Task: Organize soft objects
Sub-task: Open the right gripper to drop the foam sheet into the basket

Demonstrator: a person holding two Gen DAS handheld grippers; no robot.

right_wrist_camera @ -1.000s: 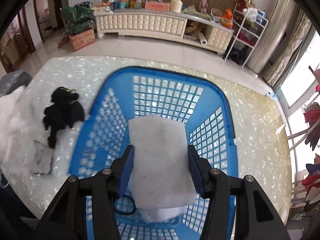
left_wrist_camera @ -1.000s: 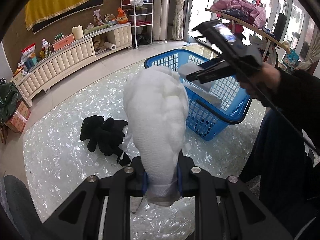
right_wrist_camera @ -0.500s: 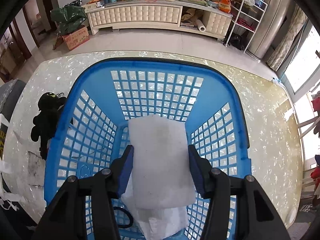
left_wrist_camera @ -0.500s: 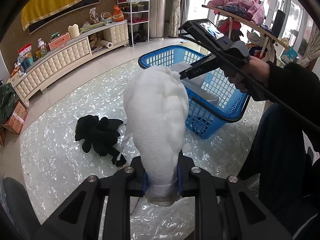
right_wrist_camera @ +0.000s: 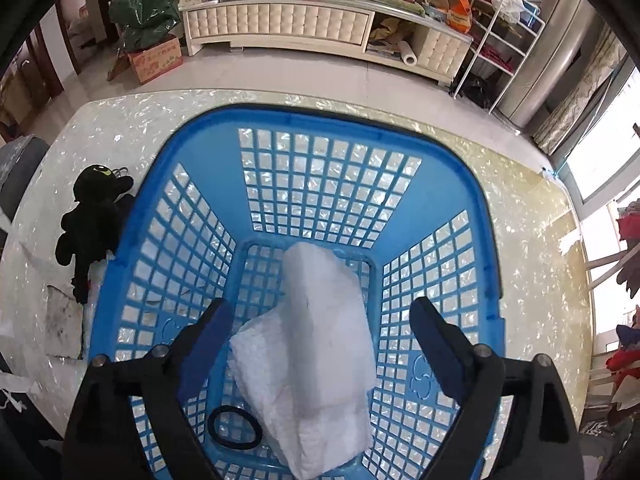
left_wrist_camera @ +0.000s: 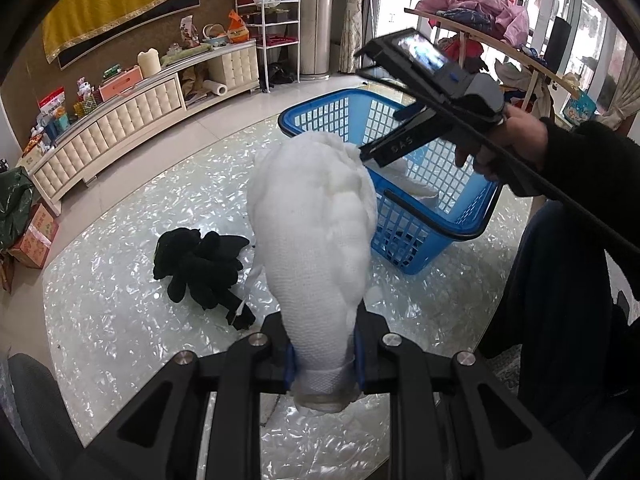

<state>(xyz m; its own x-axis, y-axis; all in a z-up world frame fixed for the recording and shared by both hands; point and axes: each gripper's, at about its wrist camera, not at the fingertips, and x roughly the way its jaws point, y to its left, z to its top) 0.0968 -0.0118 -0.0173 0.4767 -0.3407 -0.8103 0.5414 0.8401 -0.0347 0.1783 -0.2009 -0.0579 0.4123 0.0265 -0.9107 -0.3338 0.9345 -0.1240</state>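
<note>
Right gripper [right_wrist_camera: 322, 332]: jaws have just been opening, now wide, above the blue basket [right_wrist_camera: 490, 240]. White foam pad [right_wrist_camera: 320, 344] lies in the basket beneath and between the pads, apparently untouched by either. Left gripper [left_wrist_camera: 323, 362] clamps the white stuffed bundle [left_wrist_camera: 312, 220] narrowly. Black plush toy [left_wrist_camera: 200, 268] lies on the table beside the basket.

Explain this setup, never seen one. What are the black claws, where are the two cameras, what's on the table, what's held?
No robot here: a person holds a two-finger gripper in each hand, each with a fisheye camera looking along its fingers. The left wrist view shows the left gripper clamped on a white stuffed fabric bundle, with the person's right hand over the blue basket. The right wrist view looks down into that basket: the right gripper has just been opening, and the white foam pad lies loose inside beside a black ring. A black plush toy lies on the pearly table.
</note>
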